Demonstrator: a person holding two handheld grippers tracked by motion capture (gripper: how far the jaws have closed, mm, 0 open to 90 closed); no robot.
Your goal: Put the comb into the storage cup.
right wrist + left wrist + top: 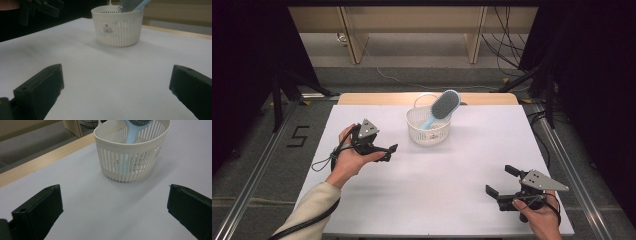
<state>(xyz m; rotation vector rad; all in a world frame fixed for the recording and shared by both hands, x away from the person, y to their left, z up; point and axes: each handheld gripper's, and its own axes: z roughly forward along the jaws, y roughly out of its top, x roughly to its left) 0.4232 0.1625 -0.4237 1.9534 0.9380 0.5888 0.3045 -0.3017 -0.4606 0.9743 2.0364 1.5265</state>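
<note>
A white slatted basket (428, 129) stands on the white table sheet (437, 185), back of centre. A light blue hairbrush (443, 106) with grey bristles leans in it, head sticking up to the right. My left gripper (391, 153) is open and empty, a short way left of the basket, its jaws pointing at it. In the left gripper view the basket (130, 162) and brush handle (131, 132) sit ahead of the open gripper (114, 188). My right gripper (500, 180) is open and empty near the front right. The right gripper view shows the basket (117, 30) and brush (130, 5) far beyond the gripper (116, 67).
A wooden strip (377, 98) of table edge shows behind the sheet. On the floor to the left is a "5" mark (298, 136). Wooden furniture legs (354, 40) and loose cables (507, 50) lie beyond the table. The left gripper (40, 7) shows at the top left of the right gripper view.
</note>
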